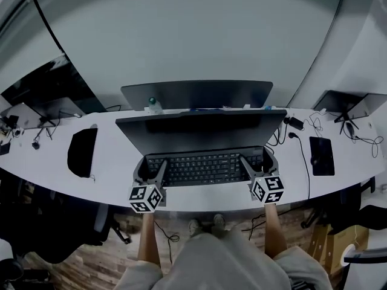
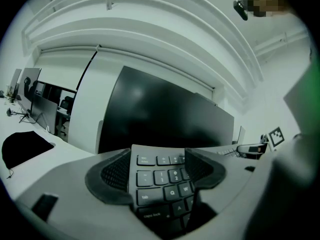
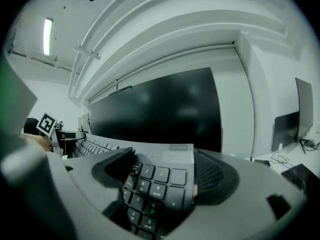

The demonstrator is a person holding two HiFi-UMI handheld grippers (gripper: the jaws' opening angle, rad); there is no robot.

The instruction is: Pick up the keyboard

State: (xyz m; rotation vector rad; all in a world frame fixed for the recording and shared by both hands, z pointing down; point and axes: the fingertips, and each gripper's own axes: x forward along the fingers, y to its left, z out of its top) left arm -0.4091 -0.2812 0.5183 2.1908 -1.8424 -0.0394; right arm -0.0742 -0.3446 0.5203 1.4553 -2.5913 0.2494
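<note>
The keyboard (image 1: pixel 205 167) is found at the middle of the desk (image 1: pixel 115 175), just near of a monitor (image 1: pixel 199 130), behind which a second monitor (image 1: pixel 196 93) is set. Its left end is gripped by the left gripper (image 1: pixel 152 168), its right end by the right gripper (image 1: pixel 256 163). A mat (image 1: pixel 82 151) is laid well to the left, a flat pad (image 1: pixel 321 156) well to the right.

A long white table (image 1: pixel 109 174) curves across an office, a wide dark monitor (image 1: pixel 199 130) standing at its centre with a black keyboard (image 1: pixel 205 167) just in front. A black mat (image 1: pixel 81 151) lies to the left, a dark pad (image 1: pixel 321 156) and loose cables (image 1: pixel 300 153) to the right. Whether the keyboard touches the tabletop cannot be told.
</note>
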